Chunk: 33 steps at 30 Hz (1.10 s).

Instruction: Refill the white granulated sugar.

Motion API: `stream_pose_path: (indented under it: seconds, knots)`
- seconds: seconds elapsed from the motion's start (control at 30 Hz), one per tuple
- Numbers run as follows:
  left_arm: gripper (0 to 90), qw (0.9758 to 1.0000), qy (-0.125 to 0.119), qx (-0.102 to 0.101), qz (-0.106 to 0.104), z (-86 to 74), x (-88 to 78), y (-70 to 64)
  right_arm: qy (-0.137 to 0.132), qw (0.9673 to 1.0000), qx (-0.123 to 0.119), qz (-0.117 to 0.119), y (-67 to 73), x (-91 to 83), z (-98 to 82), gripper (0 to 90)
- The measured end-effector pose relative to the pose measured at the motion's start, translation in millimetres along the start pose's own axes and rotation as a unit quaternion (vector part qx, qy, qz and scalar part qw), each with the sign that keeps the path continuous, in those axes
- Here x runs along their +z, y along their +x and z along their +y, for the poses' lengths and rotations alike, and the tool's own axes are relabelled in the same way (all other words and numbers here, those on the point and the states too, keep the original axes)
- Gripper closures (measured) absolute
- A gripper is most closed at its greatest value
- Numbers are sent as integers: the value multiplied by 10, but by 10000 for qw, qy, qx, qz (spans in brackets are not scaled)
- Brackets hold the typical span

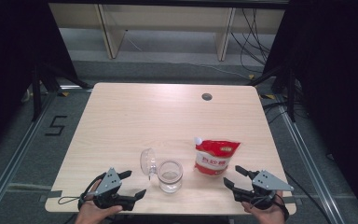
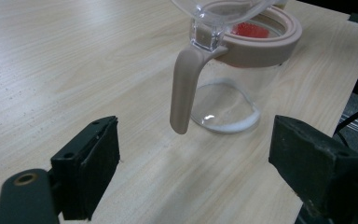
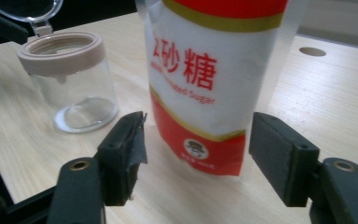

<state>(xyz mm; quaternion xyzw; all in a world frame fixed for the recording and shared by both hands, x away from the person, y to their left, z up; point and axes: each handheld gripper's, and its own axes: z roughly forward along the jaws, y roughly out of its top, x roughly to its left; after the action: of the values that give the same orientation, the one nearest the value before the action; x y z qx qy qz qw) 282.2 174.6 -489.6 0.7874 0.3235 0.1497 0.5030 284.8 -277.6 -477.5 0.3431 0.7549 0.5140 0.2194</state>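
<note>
you have two things on the table (image 1: 135, 116): one glass jar (image 1: 170, 176) and one sugar pouch (image 1: 215, 157). the jar is a clear, round, squat cylinder with a beige collar at its mouth and a transparent domed lid (image 1: 148, 162), hinged and flipped open to its left; a beige curved tab hangs from the hinge in the left gripper view. it stands near the front edge, between your two hands. the pouch is one glossy, soft plastic bag, red and white with a gold stripe and a white cap, standing just right of the jar and apart from it. the tabletop is pale wood grain, one round hole near its far edge.

your left gripper (image 1: 133, 183) sits wide open in front of the jar, gripping nothing. your right gripper (image 1: 235, 177) is spread wide, its flat black pads either side of the pouch's base without pressing it.
</note>
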Motion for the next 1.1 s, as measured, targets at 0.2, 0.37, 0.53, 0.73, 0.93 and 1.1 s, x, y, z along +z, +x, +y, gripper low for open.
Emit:
stream_pose_path:
  seconds: [0.2,0.37,0.53,0.73,0.93,1.1]
  knots:
    - [158,10000,44,22,24,-16,-26,-15,21,9999,137,31,-107,61,-15,264]
    - [158,10000,17,-11,33,-38,-22,0,41,9999,-94,-8,-173,133,8,254]
    - [158,9995,-94,-307,-45,-46,-25,31,-25,10000,-15,15,-226,250,21,232]
    - [158,9990,-134,-420,-121,-47,-26,55,-116,9994,-188,251,-275,389,57,208]
    - [158,9993,-87,-343,-145,-46,-9,39,-168,9987,-192,440,-299,504,76,211]
    - [158,9996,-22,-250,-88,-41,-3,31,-189,9973,-330,630,-333,584,93,213]
